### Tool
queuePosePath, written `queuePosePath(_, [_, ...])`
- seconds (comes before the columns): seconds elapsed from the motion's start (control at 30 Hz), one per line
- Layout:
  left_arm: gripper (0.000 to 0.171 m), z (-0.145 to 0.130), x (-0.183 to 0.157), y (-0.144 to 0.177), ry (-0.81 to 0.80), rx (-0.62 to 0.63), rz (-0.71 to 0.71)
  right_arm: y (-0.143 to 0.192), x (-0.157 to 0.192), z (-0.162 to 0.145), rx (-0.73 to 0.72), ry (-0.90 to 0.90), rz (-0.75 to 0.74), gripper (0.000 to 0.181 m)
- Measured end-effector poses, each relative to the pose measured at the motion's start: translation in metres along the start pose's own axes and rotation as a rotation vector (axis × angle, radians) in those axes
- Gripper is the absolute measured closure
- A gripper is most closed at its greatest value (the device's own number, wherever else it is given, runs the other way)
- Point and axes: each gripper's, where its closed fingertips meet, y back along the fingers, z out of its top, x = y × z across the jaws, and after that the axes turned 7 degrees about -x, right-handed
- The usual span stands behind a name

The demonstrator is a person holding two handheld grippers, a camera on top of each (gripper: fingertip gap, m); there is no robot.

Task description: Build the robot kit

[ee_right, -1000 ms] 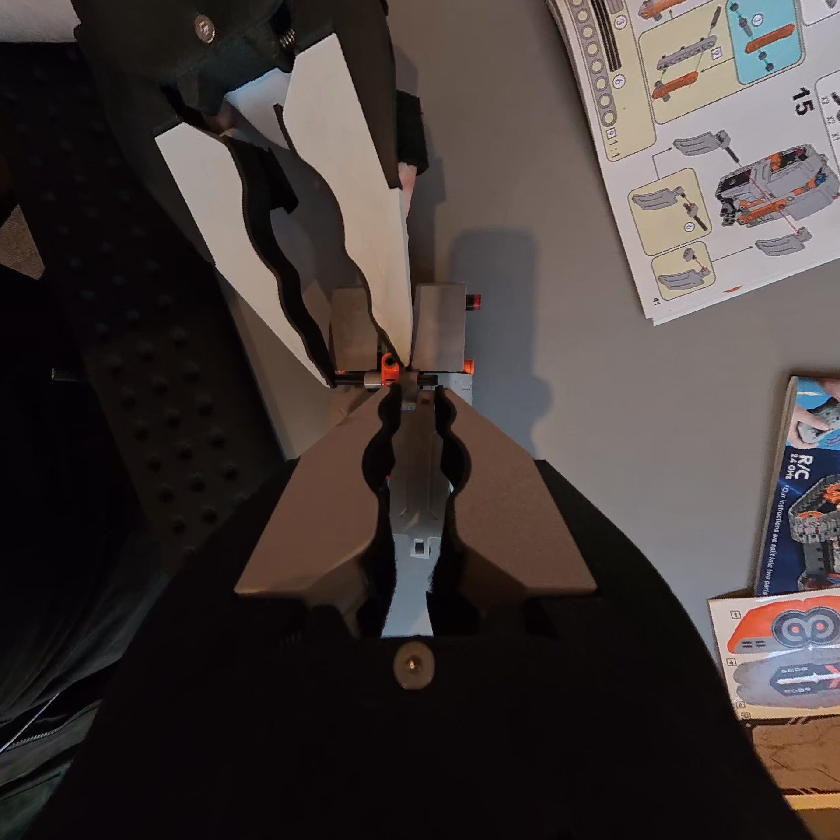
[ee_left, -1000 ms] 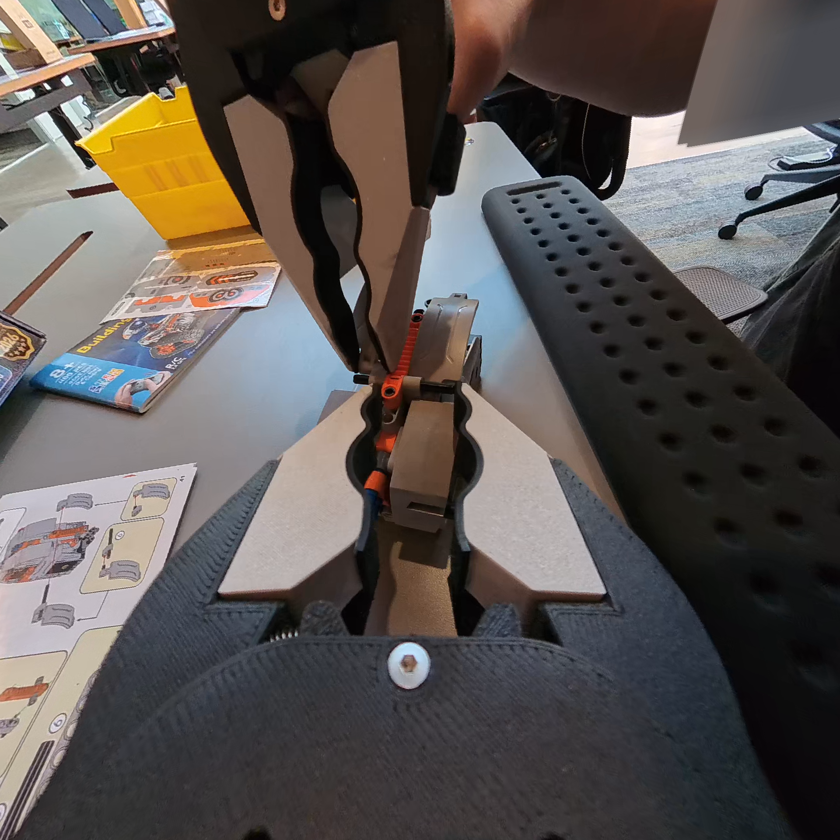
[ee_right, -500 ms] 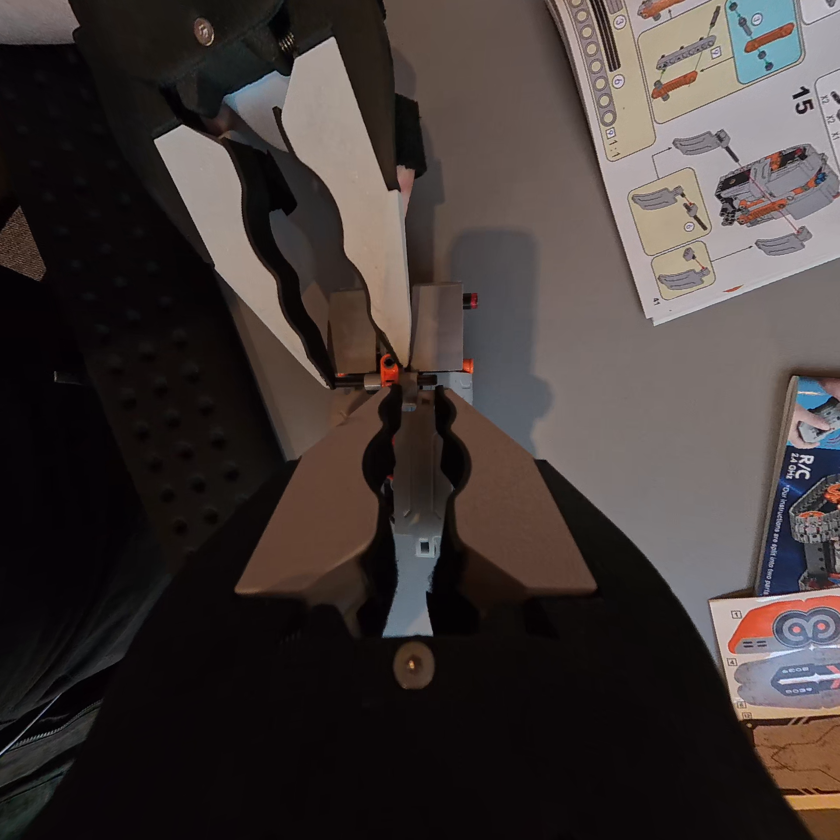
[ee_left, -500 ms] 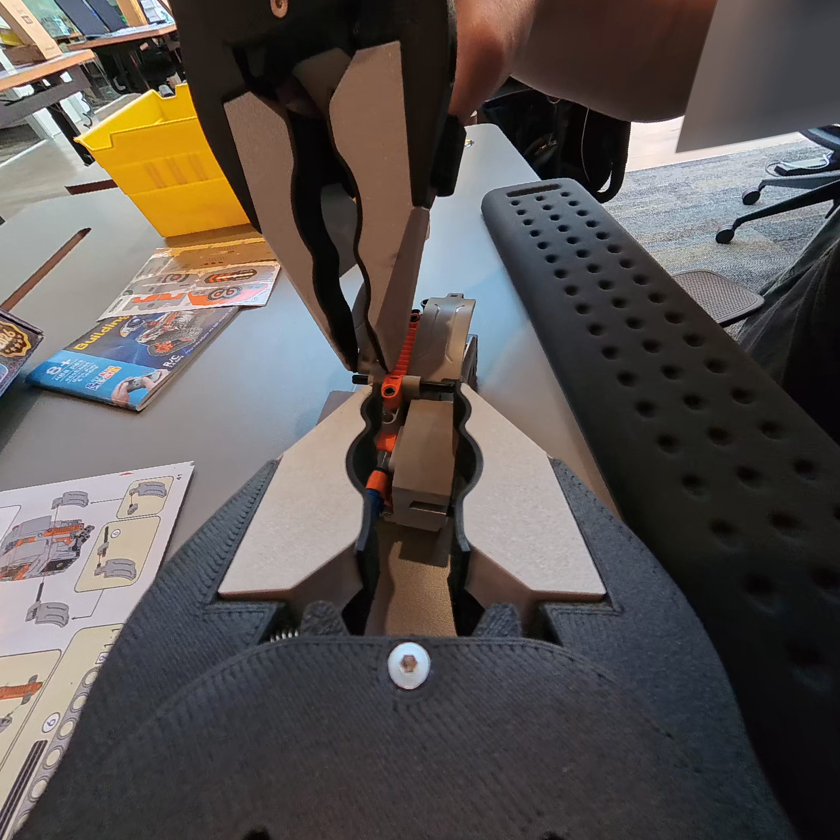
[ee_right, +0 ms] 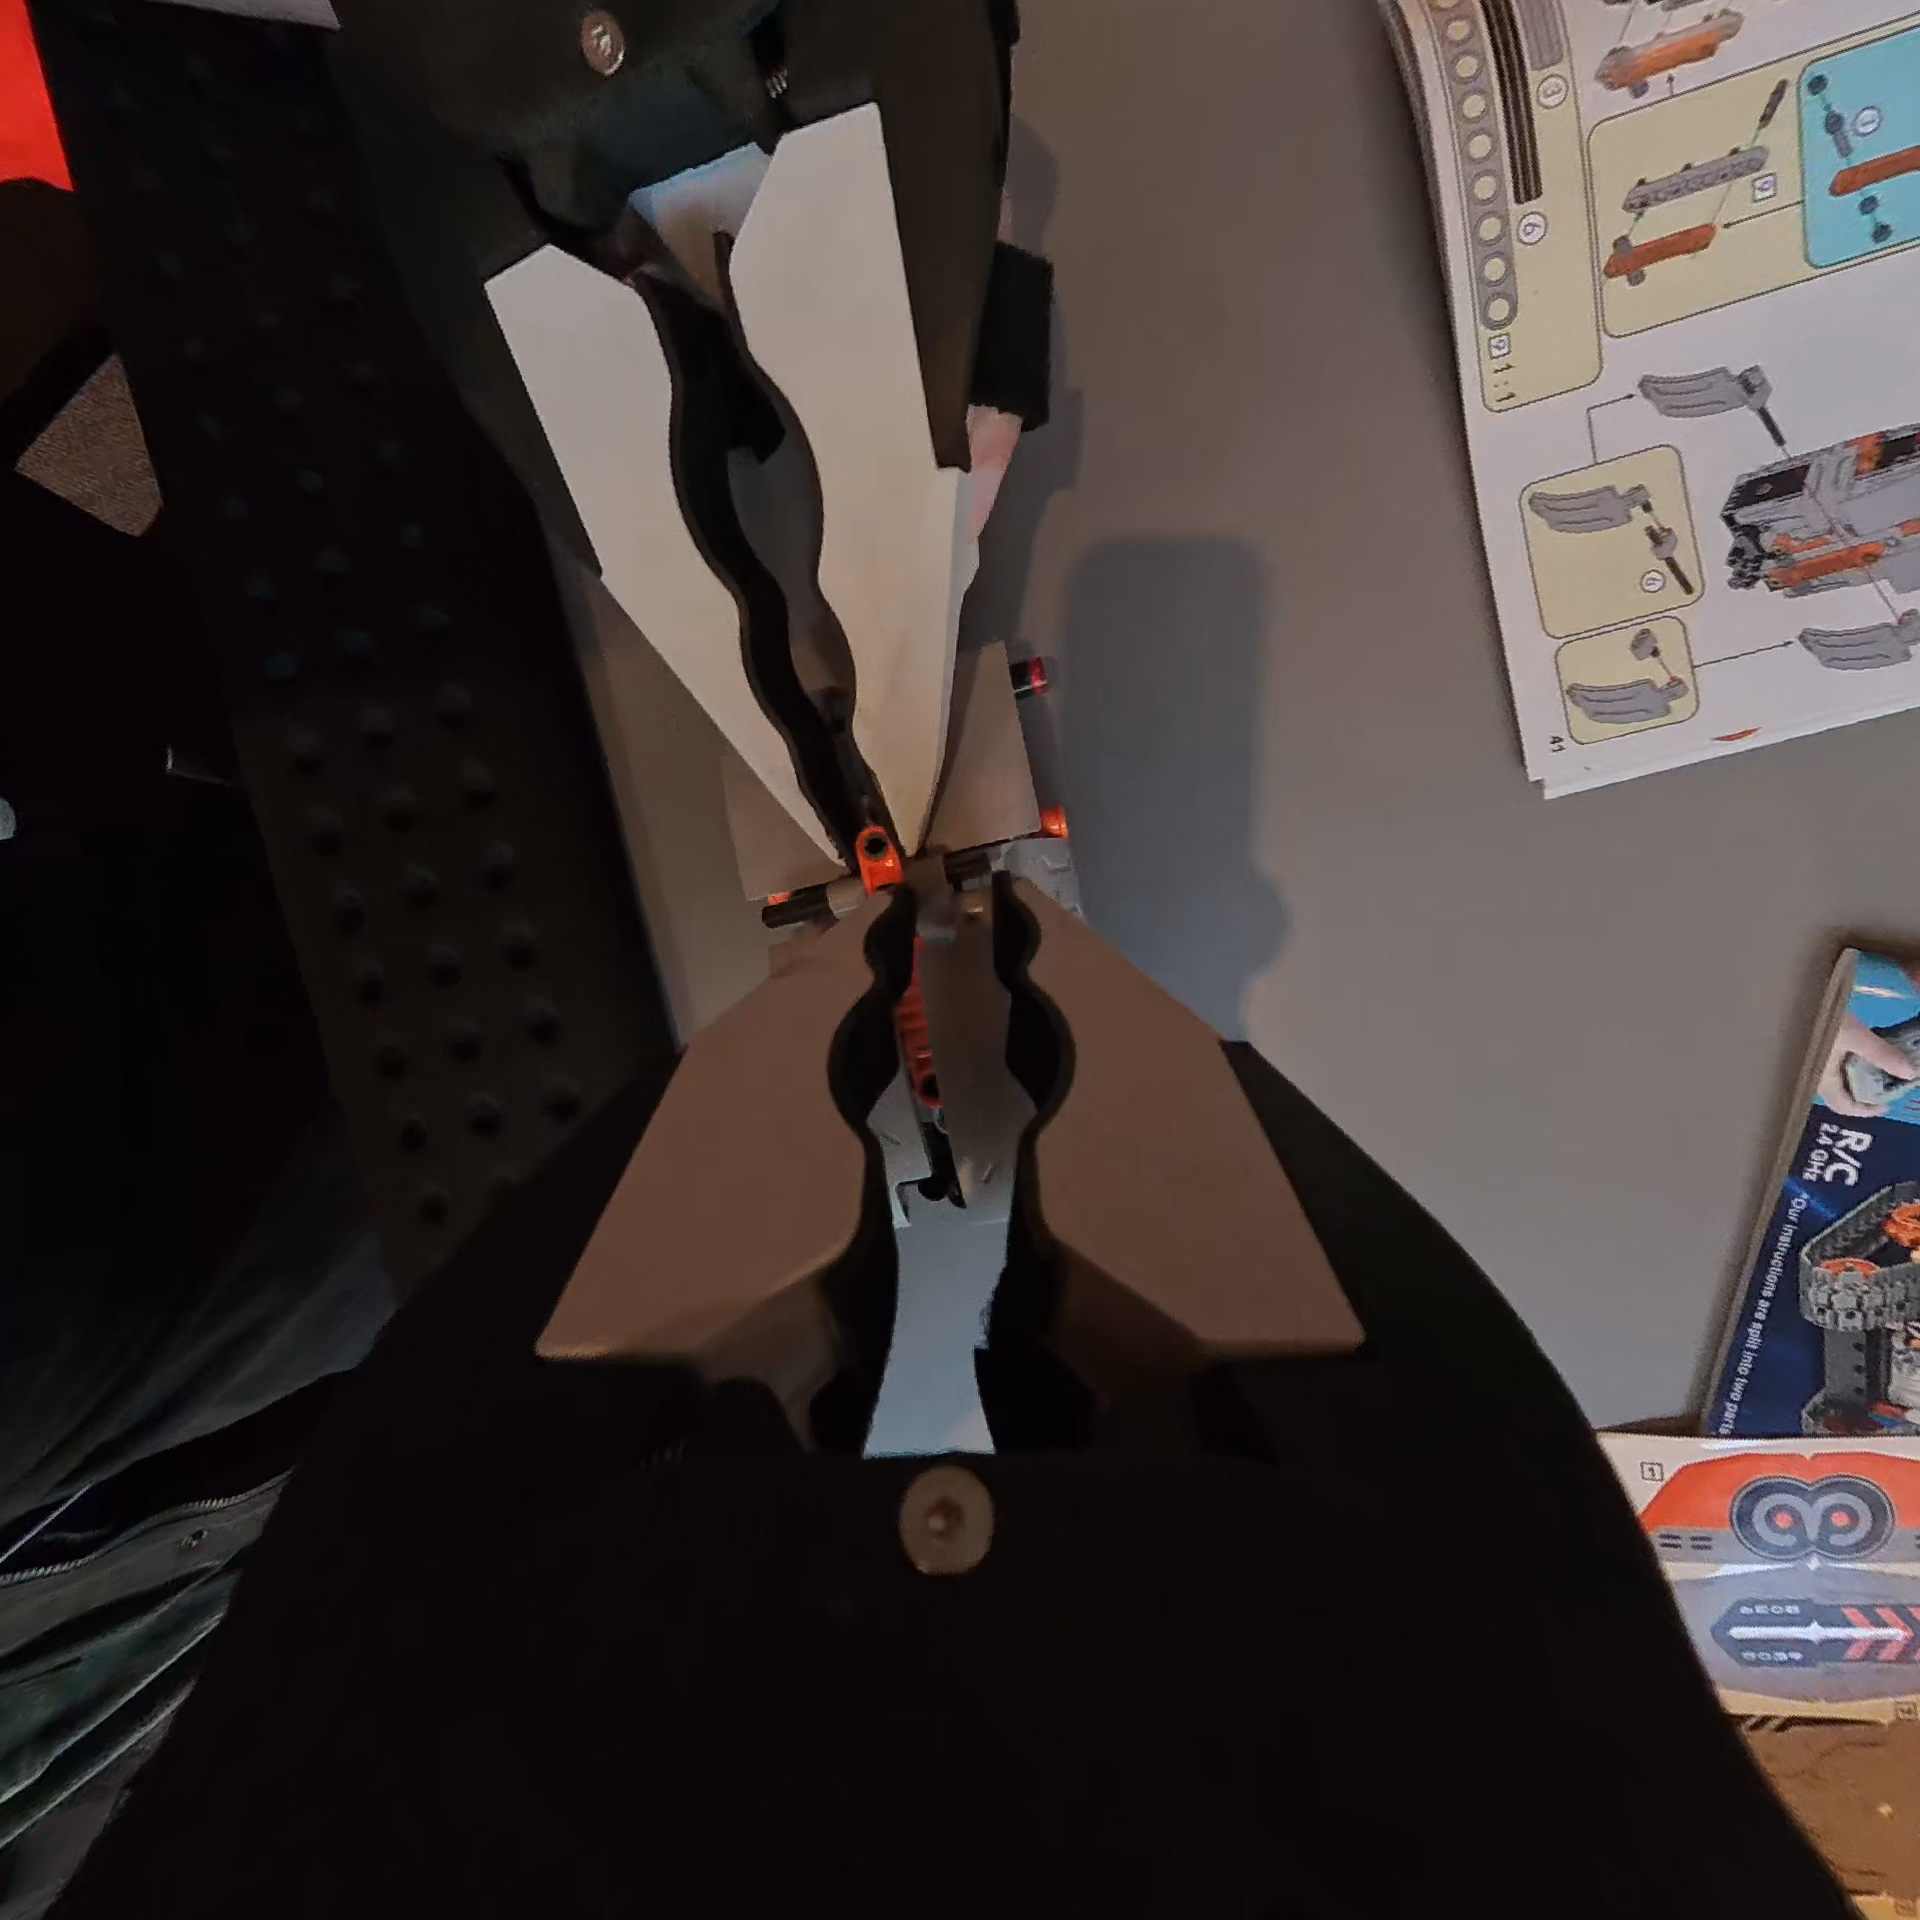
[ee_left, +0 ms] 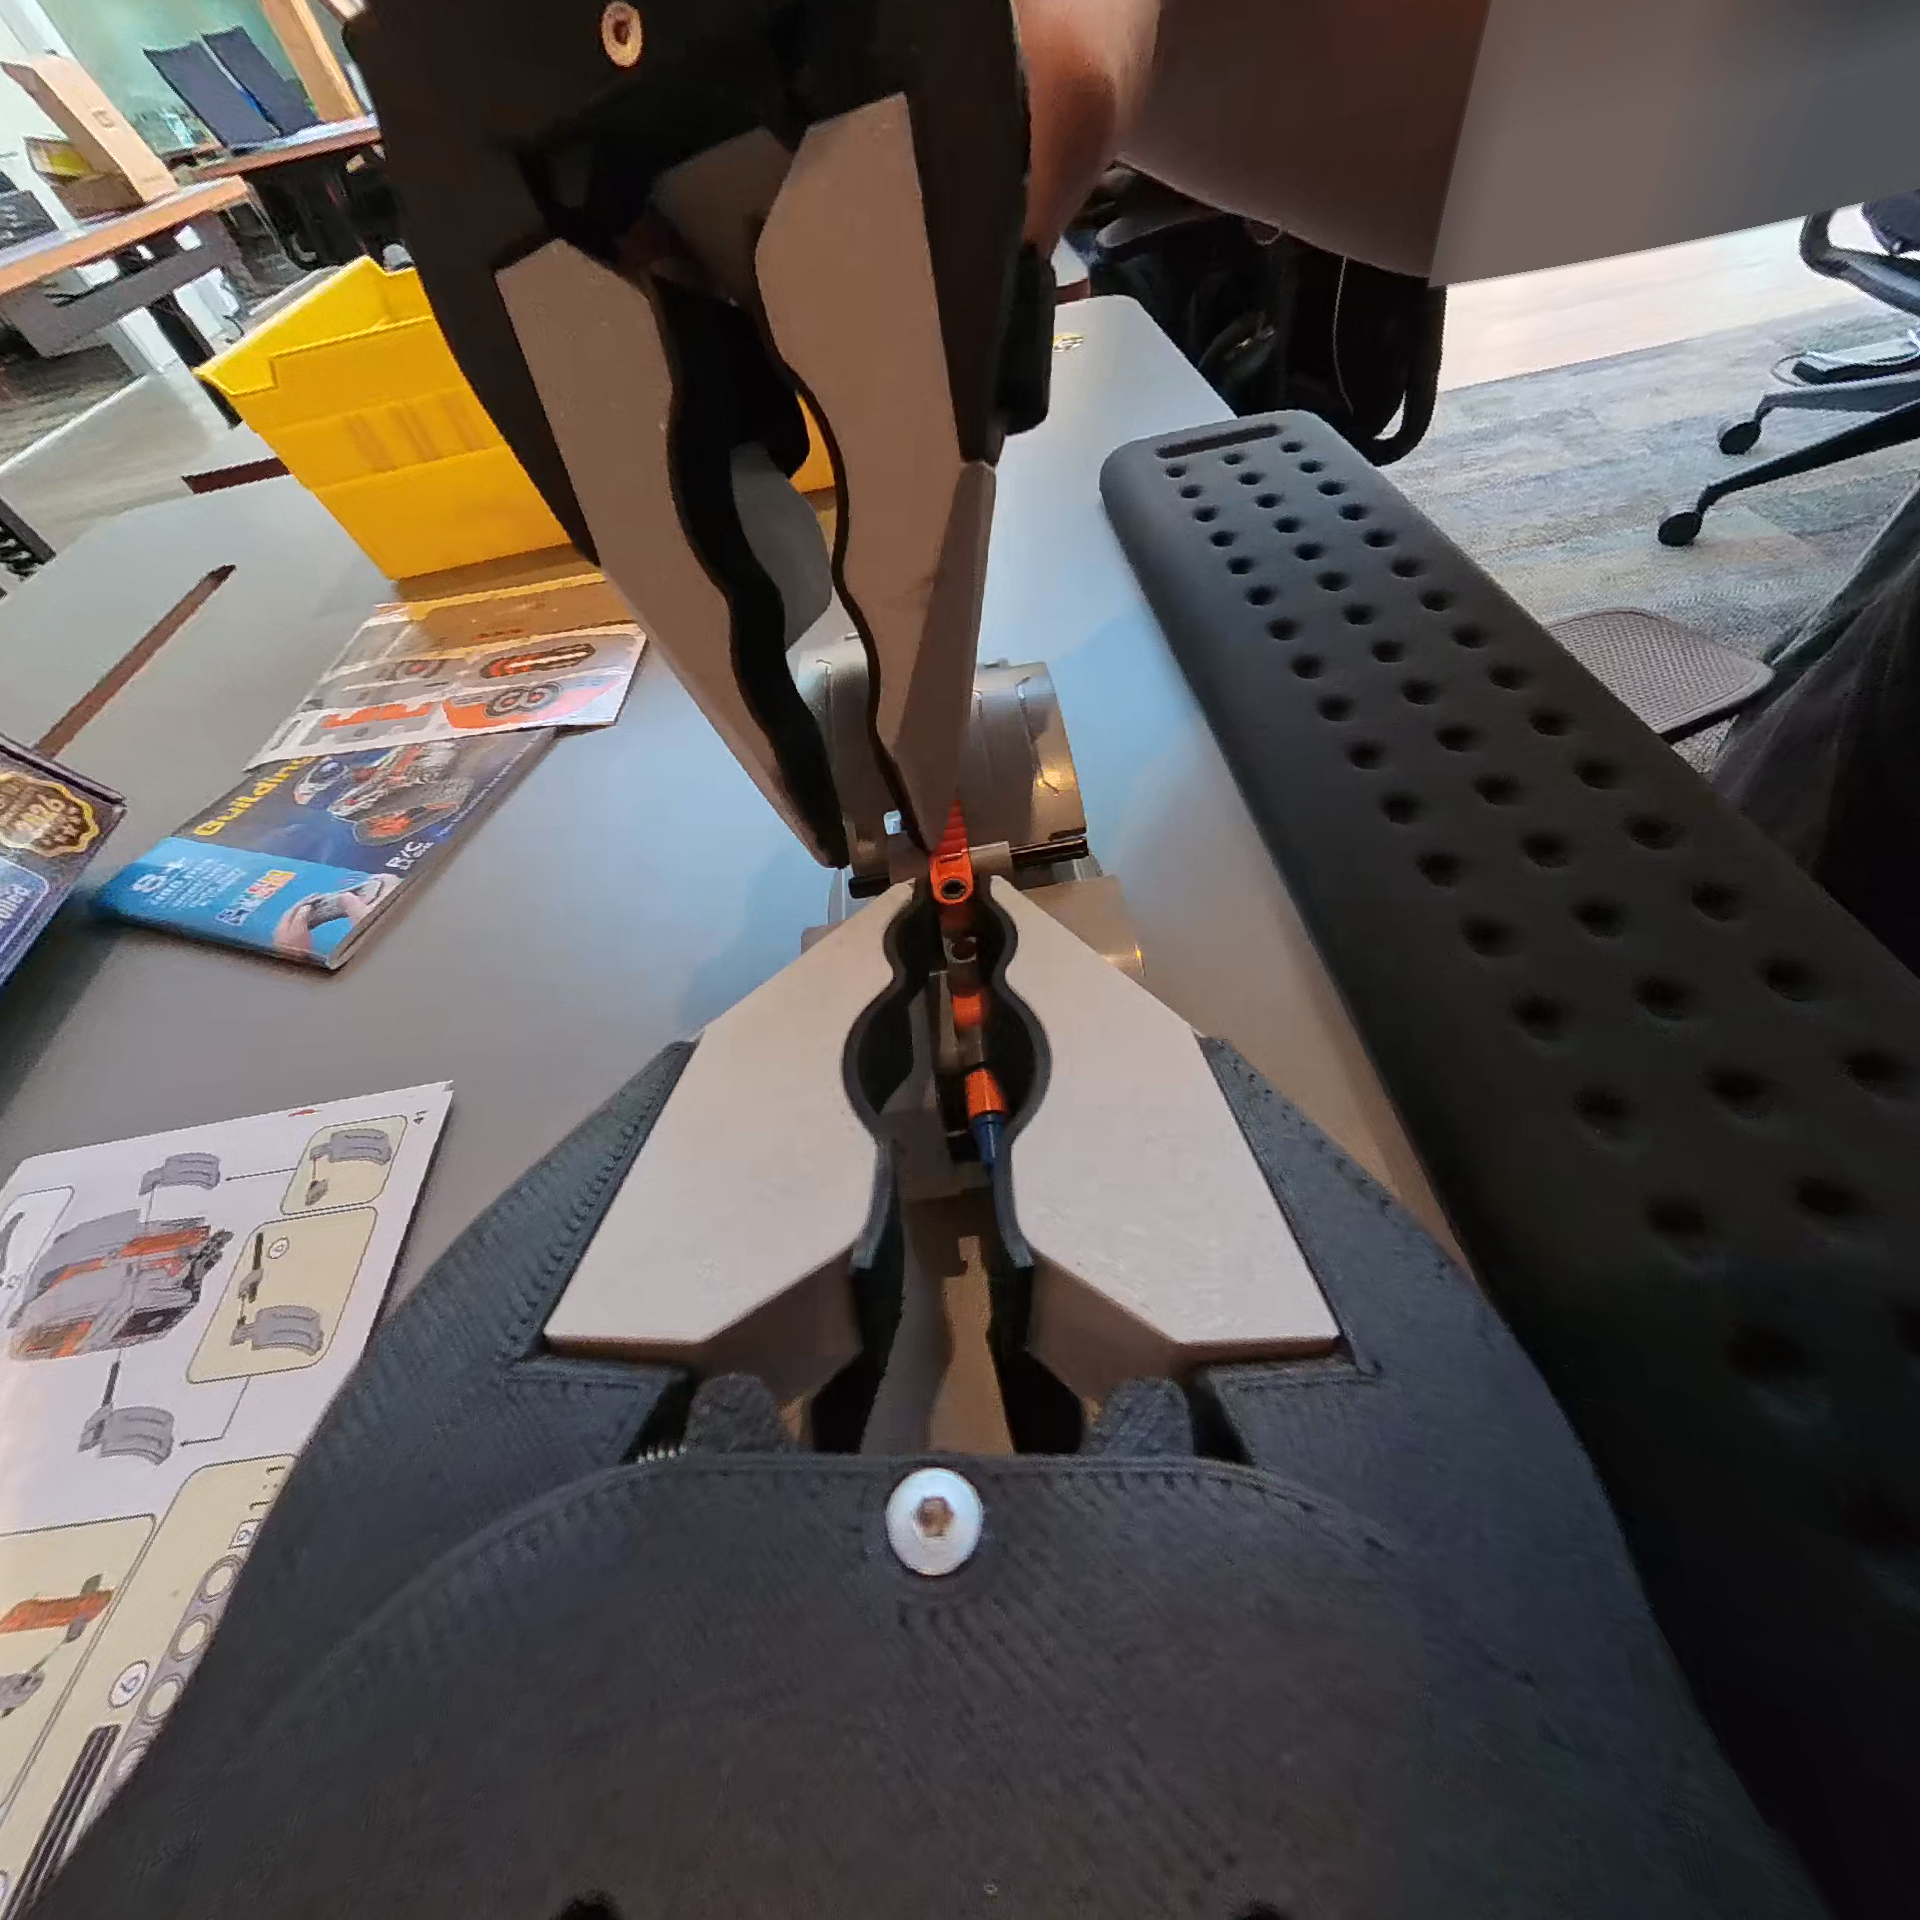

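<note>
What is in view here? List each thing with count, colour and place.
model: one, grey with orange parts, mid-table, between both grippers
bin: one, yellow, far left
instruction sheet: one, white, open on table
booklet: one, blue, beside bin
sticker sheet: one, orange-grey, by booklet
wrist rest: one, black, perforated, table's right edge
table: one, grey
left gripper: nearly shut around model
right gripper: nearly shut around model

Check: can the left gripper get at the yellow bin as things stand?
Probably not. The left gripper is shut on the grey and orange toy model, and the right gripper comes down right in front of it, between it and the yellow bin farther back on the table.
</note>
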Motion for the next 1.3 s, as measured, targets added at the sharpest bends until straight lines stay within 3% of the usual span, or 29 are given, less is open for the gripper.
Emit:
queuePosePath(0.1, [0.165, 0.001, -0.001, -0.001, -0.002, -0.006, 0.005, 0.001, -0.001, -0.001, 0.012, 0.018, 0.002, 0.168])
queuePosePath(0.17, [0.155, 0.001, -0.002, -0.002, 0.001, 0.001, 0.004, 0.0, -0.002, 0.0, 0.014, 0.02, 0.002, 0.168])
queuePosePath(0.23, [0.166, 0.001, 0.001, 0.0, -0.029, 0.011, 0.022, -0.001, 0.0, 0.001, 0.002, 0.018, 0.014, 0.168])
queuePosePath(0.87, [0.166, 0.0, -0.002, 0.0, -0.03, 0.017, -0.003, -0.001, 0.007, 0.002, 0.053, 0.446, -0.023, 0.177])
queuePosePath(1.07, [0.166, 0.0, -0.004, 0.0, -0.093, 0.013, 0.008, -0.001, 0.008, 0.0, 0.076, 0.385, 0.048, 0.175])
queuePosePath(1.3, [0.166, 0.0, -0.005, -0.001, -0.058, 0.006, -0.015, -0.001, 0.009, -0.001, 0.104, 0.333, 0.094, 0.175])
